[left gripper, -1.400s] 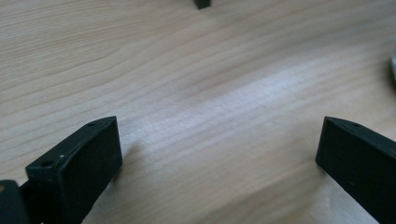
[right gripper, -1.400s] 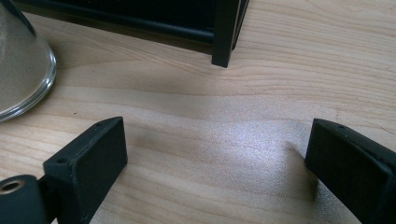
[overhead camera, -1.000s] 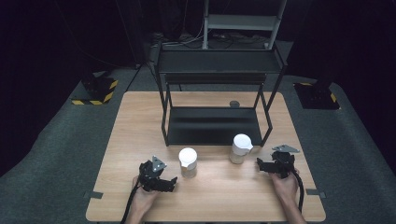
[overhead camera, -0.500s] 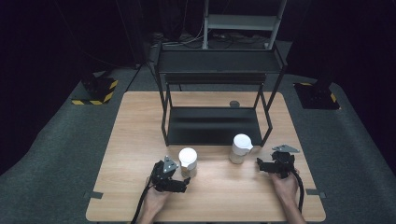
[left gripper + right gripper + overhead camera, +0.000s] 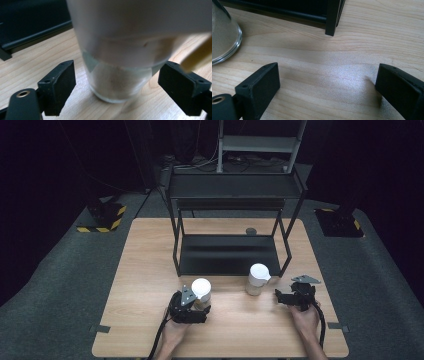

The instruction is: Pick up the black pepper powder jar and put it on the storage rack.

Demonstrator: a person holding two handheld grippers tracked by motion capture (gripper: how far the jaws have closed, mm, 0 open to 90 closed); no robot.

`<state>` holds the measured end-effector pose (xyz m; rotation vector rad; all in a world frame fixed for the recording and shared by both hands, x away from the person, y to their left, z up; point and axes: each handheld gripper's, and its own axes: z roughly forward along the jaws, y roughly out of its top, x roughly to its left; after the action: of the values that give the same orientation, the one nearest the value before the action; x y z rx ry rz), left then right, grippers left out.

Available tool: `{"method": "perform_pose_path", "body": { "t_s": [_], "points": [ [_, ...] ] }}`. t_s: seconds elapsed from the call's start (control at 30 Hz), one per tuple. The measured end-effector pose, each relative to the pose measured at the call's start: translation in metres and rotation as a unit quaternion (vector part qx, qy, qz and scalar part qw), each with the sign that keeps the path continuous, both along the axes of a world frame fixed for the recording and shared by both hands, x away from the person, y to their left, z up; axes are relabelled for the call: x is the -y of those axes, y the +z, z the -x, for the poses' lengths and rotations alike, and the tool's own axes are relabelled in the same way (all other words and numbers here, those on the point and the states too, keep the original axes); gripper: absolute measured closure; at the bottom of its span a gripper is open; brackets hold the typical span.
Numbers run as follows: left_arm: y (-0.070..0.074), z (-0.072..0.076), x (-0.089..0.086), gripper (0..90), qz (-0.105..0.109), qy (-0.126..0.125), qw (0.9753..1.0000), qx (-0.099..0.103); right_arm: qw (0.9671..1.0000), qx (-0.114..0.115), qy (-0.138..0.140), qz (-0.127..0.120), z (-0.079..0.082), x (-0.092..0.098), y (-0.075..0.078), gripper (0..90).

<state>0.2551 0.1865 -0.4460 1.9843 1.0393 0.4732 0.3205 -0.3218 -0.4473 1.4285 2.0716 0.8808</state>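
Observation:
Two glass jars with white lids stand on the wooden table [image 5: 145,265] in front of a black shelf rack [image 5: 230,220]. The left jar [image 5: 201,292] [image 5: 120,72] holds pale powder and stands between the spread jaws of my left gripper [image 5: 200,306] [image 5: 125,87], which is open; the pads sit apart from the glass on both sides. The right jar [image 5: 258,279] [image 5: 222,35] stands left of my right gripper [image 5: 285,297] [image 5: 327,87], which is open over bare wood with nothing between its jaws.
The rack's lower shelf [image 5: 227,255] lies just behind both jars, and one of its legs [image 5: 333,17] stands close ahead of the right gripper. A small dark round object [image 5: 251,231] sits behind the rack. Dark carpet surrounds the table.
My left gripper has moved right and forward to the left jar, which now stands between its jaws. The right gripper and both jars have stayed put.

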Motion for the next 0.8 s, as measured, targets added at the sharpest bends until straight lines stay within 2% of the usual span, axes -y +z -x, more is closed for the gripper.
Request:
{"method": "perform_pose_path", "body": {
  "t_s": [0.23, 0.47, 0.6, 0.8],
  "points": [
    [0.000, -0.003, 0.003, 21.9, 0.008, -0.003, 0.9999, 0.007, 1.0000, 0.000, 0.000, 0.000, 0.000, 0.000, 0.000, 5.1],
    [0.001, 0.000, 0.009, 29.5, 0.002, 0.012, 0.9998, 0.017, 1.0000, 0.000, 0.000, 0.000, 0.000, 0.000, 0.000, 5.1],
    [0.004, 0.003, 0.016, 30.5, -0.010, 0.021, 0.9995, 0.020, 1.0000, 0.000, 0.000, 0.000, 0.000, 0.000, 0.000, 5.1],
    [0.007, 0.001, 0.016, 30.7, -0.007, 0.024, 0.9996, 0.015, 1.0000, 0.000, 0.000, 0.000, 0.000, 0.000, 0.000, 5.1]
  ]
}}
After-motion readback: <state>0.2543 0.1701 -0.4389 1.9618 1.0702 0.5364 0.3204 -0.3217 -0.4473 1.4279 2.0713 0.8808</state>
